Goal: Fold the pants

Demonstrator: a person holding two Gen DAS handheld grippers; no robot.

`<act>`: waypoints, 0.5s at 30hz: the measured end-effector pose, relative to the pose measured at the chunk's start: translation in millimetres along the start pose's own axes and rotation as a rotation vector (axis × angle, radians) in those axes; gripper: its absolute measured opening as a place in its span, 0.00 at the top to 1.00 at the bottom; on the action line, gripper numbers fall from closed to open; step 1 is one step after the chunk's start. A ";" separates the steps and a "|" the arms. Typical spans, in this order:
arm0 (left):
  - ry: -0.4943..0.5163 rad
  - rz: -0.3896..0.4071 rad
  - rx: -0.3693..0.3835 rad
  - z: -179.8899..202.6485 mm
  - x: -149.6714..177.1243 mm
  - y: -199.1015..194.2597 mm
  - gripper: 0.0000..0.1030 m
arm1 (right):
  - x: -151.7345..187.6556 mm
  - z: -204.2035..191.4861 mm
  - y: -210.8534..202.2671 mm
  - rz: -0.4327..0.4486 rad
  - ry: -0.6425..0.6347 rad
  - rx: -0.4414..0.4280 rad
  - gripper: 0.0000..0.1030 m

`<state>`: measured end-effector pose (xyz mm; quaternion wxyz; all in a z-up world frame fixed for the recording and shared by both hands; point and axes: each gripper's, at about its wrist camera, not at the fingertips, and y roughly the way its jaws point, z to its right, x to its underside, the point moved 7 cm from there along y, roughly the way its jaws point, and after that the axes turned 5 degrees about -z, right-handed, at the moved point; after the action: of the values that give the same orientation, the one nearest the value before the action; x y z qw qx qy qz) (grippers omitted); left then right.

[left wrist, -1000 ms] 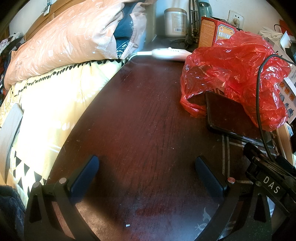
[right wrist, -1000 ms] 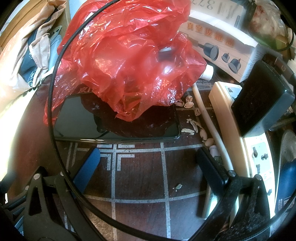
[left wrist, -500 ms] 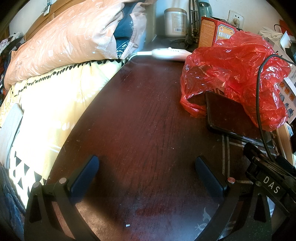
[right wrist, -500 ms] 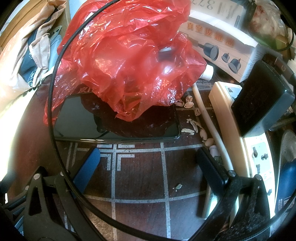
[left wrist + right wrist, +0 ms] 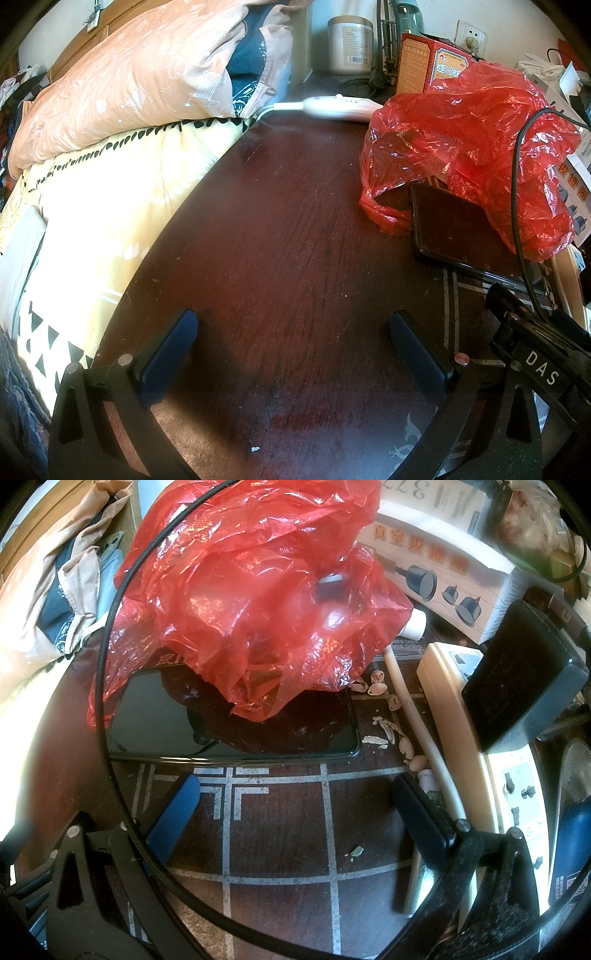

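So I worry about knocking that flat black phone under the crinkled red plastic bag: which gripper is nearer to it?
Right. The right gripper sits just short of the black phone; the left gripper is off to the phone's left over bare dark wooden table.

Harsh left sunlight, fisheye-warped edges

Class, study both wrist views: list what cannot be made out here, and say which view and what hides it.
- Contents of the crumpled red plastic bag: right wrist view, film only half see-through.
- Far edge of the flat black phone: both views, bag drapes over it.
- Dark fabric at bottom-left: left wrist view, cut by the frame edge; pants or not, unclear.
- Label on the grey metal canister: left wrist view, too small.
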<state>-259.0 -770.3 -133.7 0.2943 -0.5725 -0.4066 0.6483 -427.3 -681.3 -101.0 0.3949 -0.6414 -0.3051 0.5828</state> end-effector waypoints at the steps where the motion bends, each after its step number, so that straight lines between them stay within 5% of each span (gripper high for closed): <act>1: 0.000 0.000 0.000 0.0 -0.1 0.1 0.00 | 0.5 0.4 -0.7 0.000 0.000 0.000 0.00; 15: -0.001 0.000 0.000 0.0 0.1 -0.2 0.00 | -0.6 -0.5 1.0 0.000 0.000 0.000 0.00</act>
<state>-259.1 -770.1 -133.5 0.2938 -0.5724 -0.4068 0.6485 -426.9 -682.4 -101.6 0.3949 -0.6414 -0.3051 0.5827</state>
